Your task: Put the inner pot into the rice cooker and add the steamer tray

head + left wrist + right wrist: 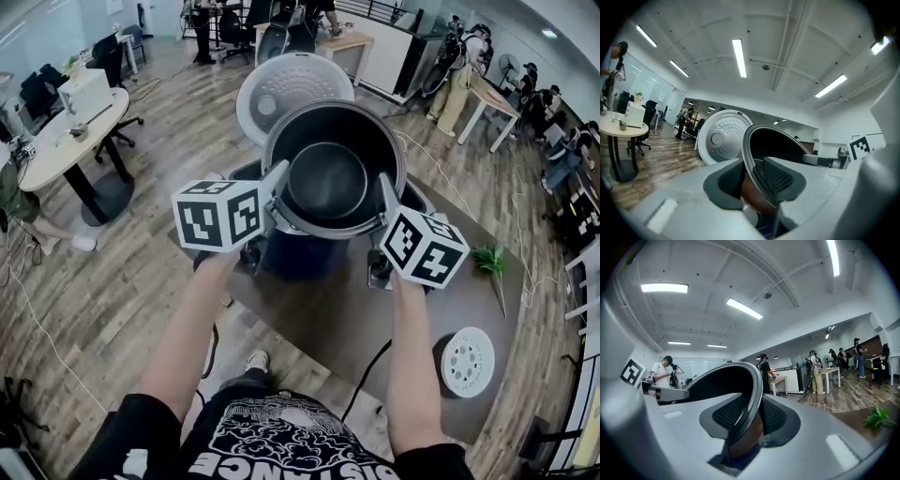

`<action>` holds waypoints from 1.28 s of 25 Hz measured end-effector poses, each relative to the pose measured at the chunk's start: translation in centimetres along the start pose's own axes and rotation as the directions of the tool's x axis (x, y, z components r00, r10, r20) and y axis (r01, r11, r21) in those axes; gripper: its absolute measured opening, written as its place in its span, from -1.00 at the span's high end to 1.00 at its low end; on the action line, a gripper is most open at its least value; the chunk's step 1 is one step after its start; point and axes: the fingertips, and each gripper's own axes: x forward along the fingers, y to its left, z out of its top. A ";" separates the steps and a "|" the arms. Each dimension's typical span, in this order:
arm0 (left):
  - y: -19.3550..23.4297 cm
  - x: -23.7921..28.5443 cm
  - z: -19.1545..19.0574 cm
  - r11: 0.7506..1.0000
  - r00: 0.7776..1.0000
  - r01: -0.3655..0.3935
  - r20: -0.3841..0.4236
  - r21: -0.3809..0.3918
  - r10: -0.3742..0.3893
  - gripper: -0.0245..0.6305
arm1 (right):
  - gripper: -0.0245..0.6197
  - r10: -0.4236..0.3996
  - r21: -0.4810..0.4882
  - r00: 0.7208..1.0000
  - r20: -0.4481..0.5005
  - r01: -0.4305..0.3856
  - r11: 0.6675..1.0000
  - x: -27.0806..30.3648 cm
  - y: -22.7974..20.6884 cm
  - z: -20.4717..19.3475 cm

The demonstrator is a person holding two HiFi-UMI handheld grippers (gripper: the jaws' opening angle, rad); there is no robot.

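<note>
Both left gripper [278, 175] and right gripper [385, 189] have jaws clamped on the inner pot [328, 180] rim; it should descend level, centred over the rice cooker [300, 255].

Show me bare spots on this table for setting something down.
Bare table lies in front of the rice cooker, and between the green sprig and the steamer tray. Crowded over the cooker, where the left gripper and right gripper hold the pot.
</note>
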 end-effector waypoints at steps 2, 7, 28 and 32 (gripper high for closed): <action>1.5 -0.6 -0.2 1.000 1.000 -0.029 -0.001 -0.006 0.029 0.52 | 0.56 0.027 0.000 1.000 -0.013 -0.027 1.000 1.2 1.2 -0.6; 4.2 -1.4 -0.5 0.998 0.998 -0.062 -0.019 -0.019 0.062 0.52 | 0.56 0.054 0.010 0.998 -0.039 -0.054 0.998 3.1 3.2 -1.8; 8.2 1.6 -3.6 0.993 0.983 -0.098 -0.164 -0.070 0.085 0.52 | 0.56 0.028 0.110 0.973 -0.231 -0.003 0.994 7.1 2.6 -7.4; 8.6 2.2 -4.4 0.992 0.979 -0.101 -0.184 -0.072 0.087 0.52 | 0.56 0.023 0.115 0.968 -0.248 0.006 0.993 7.6 2.3 -8.2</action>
